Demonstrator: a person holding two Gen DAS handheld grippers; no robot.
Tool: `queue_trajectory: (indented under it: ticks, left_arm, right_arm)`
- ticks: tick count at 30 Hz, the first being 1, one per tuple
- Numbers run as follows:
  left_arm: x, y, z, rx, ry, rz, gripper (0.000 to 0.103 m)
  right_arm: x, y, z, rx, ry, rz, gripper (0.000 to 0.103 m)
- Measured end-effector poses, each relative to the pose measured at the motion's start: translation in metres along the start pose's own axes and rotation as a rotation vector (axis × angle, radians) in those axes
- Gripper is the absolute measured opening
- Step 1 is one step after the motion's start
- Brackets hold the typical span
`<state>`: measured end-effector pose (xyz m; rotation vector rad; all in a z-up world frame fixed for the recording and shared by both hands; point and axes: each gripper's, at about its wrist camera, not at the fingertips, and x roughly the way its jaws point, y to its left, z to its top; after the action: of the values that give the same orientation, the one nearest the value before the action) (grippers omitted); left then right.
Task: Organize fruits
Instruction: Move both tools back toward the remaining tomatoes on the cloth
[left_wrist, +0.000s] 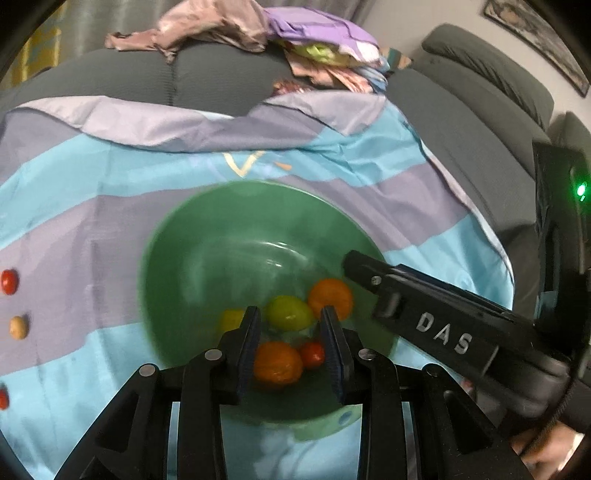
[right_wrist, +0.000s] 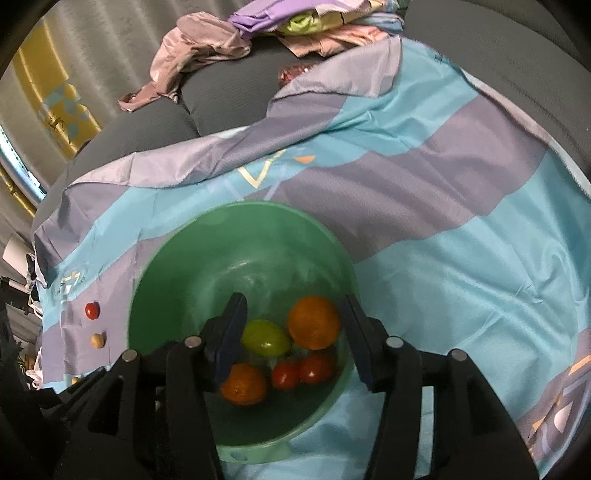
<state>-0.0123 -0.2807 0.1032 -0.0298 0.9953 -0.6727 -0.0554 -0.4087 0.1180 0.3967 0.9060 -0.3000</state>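
A green bowl (left_wrist: 177, 236) sits on a blue and purple striped cloth; it also shows in the right wrist view (right_wrist: 155, 280). Inside lie two oranges (left_wrist: 330, 297) (left_wrist: 277, 361), a green lemon-shaped fruit (left_wrist: 289, 313), a yellow piece (left_wrist: 232, 318) and red tomatoes (right_wrist: 301, 371). My left gripper (left_wrist: 291, 317) is open and empty above the bowl. My right gripper (right_wrist: 293, 304) is open and empty over the bowl; its black body (left_wrist: 436, 325) reaches in from the right in the left wrist view.
A red tomato (right_wrist: 92, 310) and a tan round fruit (right_wrist: 98, 340) lie on the cloth left of the bowl; they also show in the left wrist view (left_wrist: 9, 281) (left_wrist: 18, 327). Crumpled clothes (left_wrist: 229, 26) lie on the grey sofa (left_wrist: 480, 122) behind.
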Motion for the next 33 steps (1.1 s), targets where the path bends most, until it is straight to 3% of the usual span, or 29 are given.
queue_trajectory:
  ticks: [5,19,25,30,33]
  left_arm:
    - [-0.037,0.04,-0.003,-0.062,-0.041,0.042,0.034]
    - [-0.126,0.183,-0.064,-0.268,-0.086,0.332,0.034]
    - [-0.122,0.223,-0.085,-0.37,-0.062,0.336,0.034]
    - [-0.121,0.242,-0.096,-0.418,-0.06,0.347,0.034]
    - [-0.117,0.253,-0.102,-0.474,-0.034,0.298,0.034]
  right_arm:
    - [-0.01,0.015,-0.001,-0.033,-0.035,0.005,0.054]
    - [-0.012,0.095,-0.021,-0.25,-0.042,0.067,0.054]
    - [-0.001,0.136,-0.04,-0.349,-0.015,0.088,0.054]
    - [0.011,0.161,-0.054,-0.371,0.039,0.168,0.054]
    - [0.016,0.172,-0.063,-0.368,0.07,0.232,0.054]
